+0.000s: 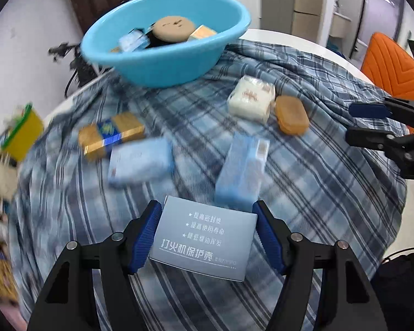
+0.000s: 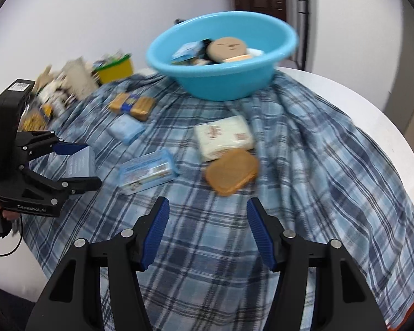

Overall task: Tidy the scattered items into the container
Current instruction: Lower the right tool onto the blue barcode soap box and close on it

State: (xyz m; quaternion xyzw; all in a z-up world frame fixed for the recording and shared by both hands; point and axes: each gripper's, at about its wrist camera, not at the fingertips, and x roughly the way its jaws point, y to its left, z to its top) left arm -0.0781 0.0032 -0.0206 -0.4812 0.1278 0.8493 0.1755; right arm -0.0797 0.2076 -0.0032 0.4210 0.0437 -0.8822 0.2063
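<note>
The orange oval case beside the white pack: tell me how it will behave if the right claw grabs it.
The orange oval case looks like smooth hard plastic, so probably stiff but slippery in the pads. It lies flat and low, so it is unlikely to roll. It touches the white pack, so a push may well nudge that too.

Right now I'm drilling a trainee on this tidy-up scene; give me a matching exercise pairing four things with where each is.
Things:
1. grey printed box
2. round tan face-print disc
3. amber oval plastic case
4. right gripper

Places:
A. beside the white wrapped pack
B. empty, above the plaid cloth
C. clamped in the left gripper
D. inside the blue plastic basin

Pairs: 1-C, 2-D, 3-A, 4-B
</note>
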